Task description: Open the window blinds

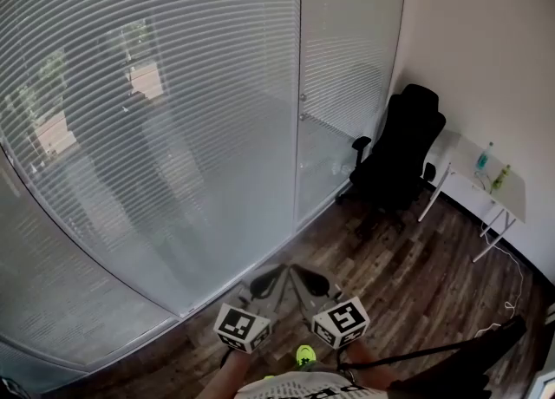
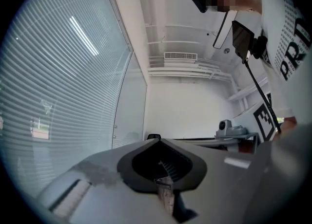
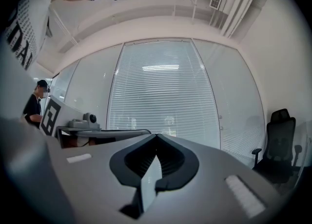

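- The window blinds [image 1: 147, 111] fill a tall glazed wall straight ahead of the person. They run from the wooden floor [image 1: 408, 276] up past the top of the head view and are well apart from both tools.
- The slats are thin, pale and horizontal, and turned nearly flat shut. Only blurred shapes of the outdoors show through them.
- Such slats are likely light and easily bent or creased, so they are a poor place to pinch.
- Two small knobs [image 1: 303, 97] sit on the upright between the wide pane and the narrower one. They look like the control, and probably the place to take hold. They are small, round and possibly slick, and likely call for a firm, centred pinch and a twist.
- No cord or wand can be made out.
- The left tool [image 1: 276, 272] is held low at the person's front, its jaws pressed together on nothing.
- The right tool [image 1: 300, 272], just beside it, is likewise closed and empty.
- A black office chair [image 1: 399, 150] stands in the corner beside a white desk [image 1: 512, 189] bearing bottles [image 1: 484, 156].
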